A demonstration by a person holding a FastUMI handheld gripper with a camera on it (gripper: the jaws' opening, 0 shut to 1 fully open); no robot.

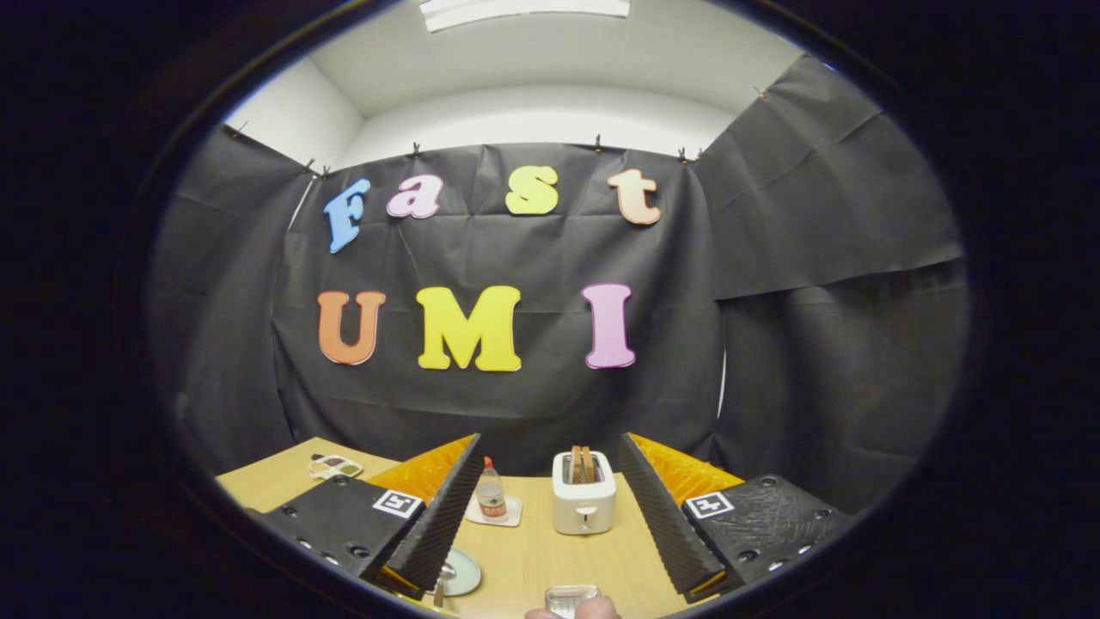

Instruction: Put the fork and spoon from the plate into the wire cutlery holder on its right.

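Wood table: gripper wide open, empty, toaster beyond, plate by left finger.

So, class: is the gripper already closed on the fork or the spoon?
No. The gripper is open with nothing between its fingers, which are spread either side of the toaster beyond them.

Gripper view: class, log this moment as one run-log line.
gripper: open, empty, above table | plate: near left finger | cutlery holder: between fingers, near | toaster: beyond | stage: approach
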